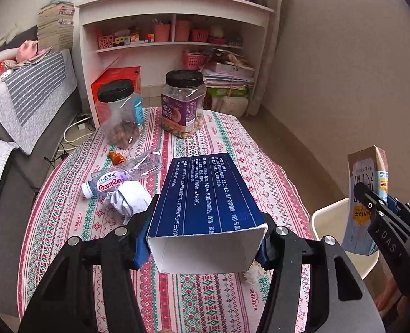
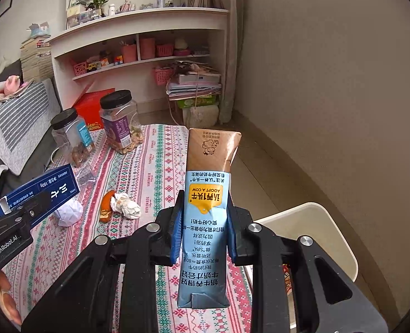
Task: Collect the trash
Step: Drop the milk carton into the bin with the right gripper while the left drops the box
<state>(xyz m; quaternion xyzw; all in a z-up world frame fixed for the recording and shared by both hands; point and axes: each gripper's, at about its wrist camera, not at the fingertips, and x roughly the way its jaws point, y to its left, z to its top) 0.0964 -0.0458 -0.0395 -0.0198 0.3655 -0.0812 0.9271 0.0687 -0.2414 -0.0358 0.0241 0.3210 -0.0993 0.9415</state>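
Note:
My left gripper [image 1: 205, 238] is shut on a dark blue carton box [image 1: 205, 191] with an open white end, held above the table. My right gripper [image 2: 205, 230] is shut on a blue and brown milk carton [image 2: 207, 194], held upright at the table's right edge beside a cream bin [image 2: 316, 230]. The milk carton also shows in the left wrist view [image 1: 367, 194]. On the table lie a crushed plastic bottle [image 1: 121, 174], a crumpled white paper ball [image 1: 130, 198], orange peel [image 2: 106, 205] and a crumpled wrapper [image 2: 126, 205].
Two black-lidded snack jars [image 1: 184, 102] [image 1: 120, 113] stand at the table's far end on the patterned cloth [image 1: 219, 291]. A grey sofa [image 1: 24, 102] runs along the left. A white shelf unit [image 1: 171, 27] stands behind. The bin [image 1: 335, 222] sits right of the table.

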